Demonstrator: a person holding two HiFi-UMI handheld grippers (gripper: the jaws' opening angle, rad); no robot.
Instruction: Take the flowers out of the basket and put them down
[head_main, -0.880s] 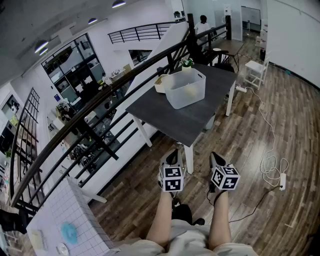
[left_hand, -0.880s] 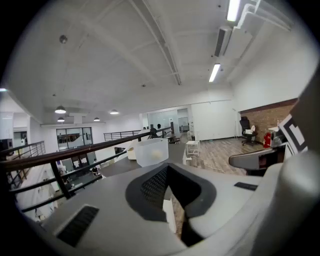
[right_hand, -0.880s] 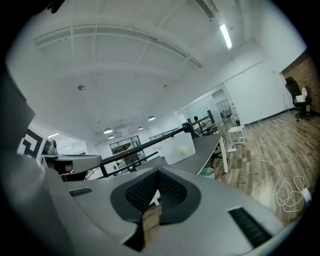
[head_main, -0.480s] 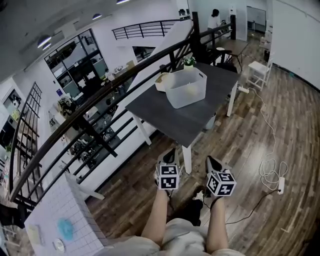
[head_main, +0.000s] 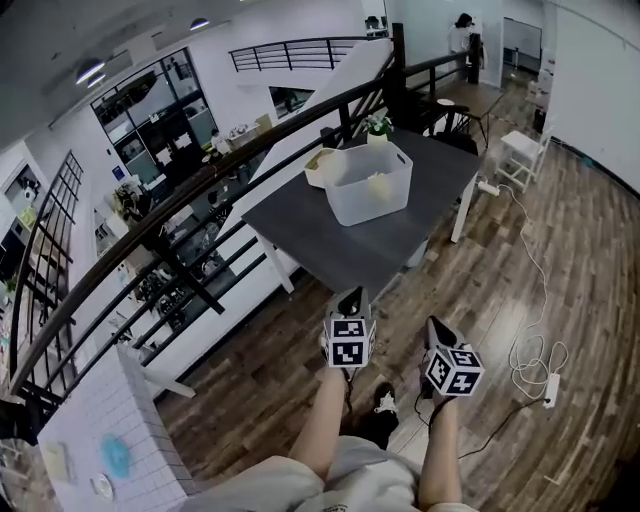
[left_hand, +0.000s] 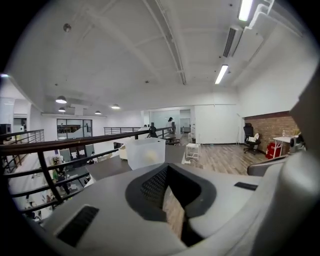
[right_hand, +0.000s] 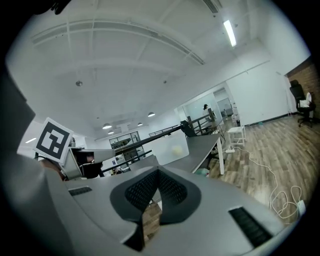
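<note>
Left gripper (head_main: 350, 298) and right gripper (head_main: 437, 327), fingers closed and empty, hang over the floor (head_main: 500, 262), short of the counter (head_main: 345, 245) with its basket (head_main: 352, 196) beside a railing (head_main: 190, 195).

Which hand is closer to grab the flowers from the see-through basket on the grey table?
Probably the left. The left gripper sits nearer the edge of the dark grey table and more in line with the translucent white plastic basket; the right gripper hangs farther back. Both are empty.
</note>
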